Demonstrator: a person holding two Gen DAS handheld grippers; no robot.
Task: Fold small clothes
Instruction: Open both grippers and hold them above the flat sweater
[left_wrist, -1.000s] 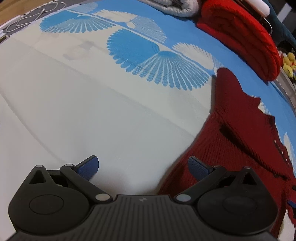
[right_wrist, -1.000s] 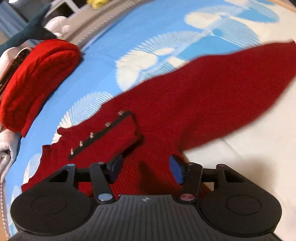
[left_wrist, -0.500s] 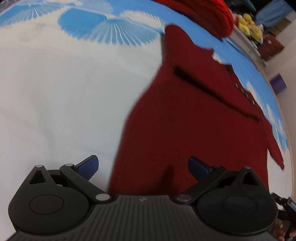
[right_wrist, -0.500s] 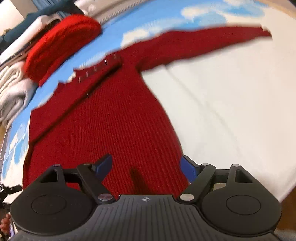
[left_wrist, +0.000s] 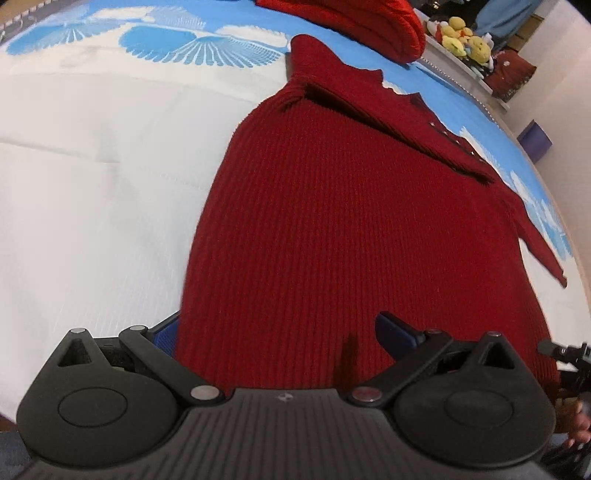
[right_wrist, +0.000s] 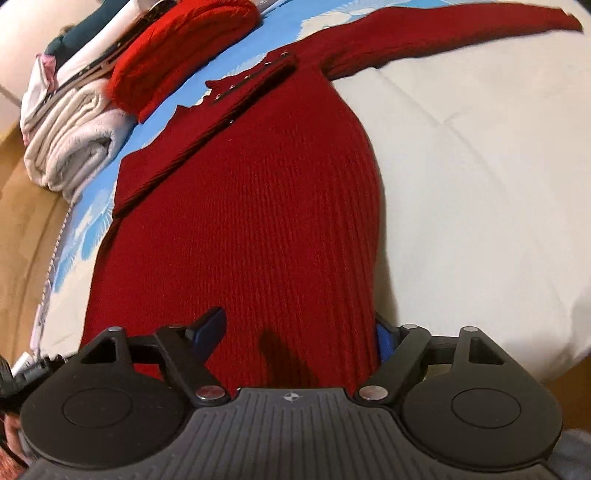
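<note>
**Hem corners are only half caught**

The dark red knit sweater lies spread flat on the bed, hem toward me, collar far. My left hand-held gripper sits spread at the sweater's hem, one pad seemingly tucked under its left edge, the other above the knit. My right hand-held gripper is spread likewise at the hem's opposite corner. If I close now I judge I may pinch one layer only, or drag bedding along. One sleeve stretches out beyond the sweater's shoulder; lifting unevenly could twist it. The folded red knit beyond the collar could be nudged.
</note>
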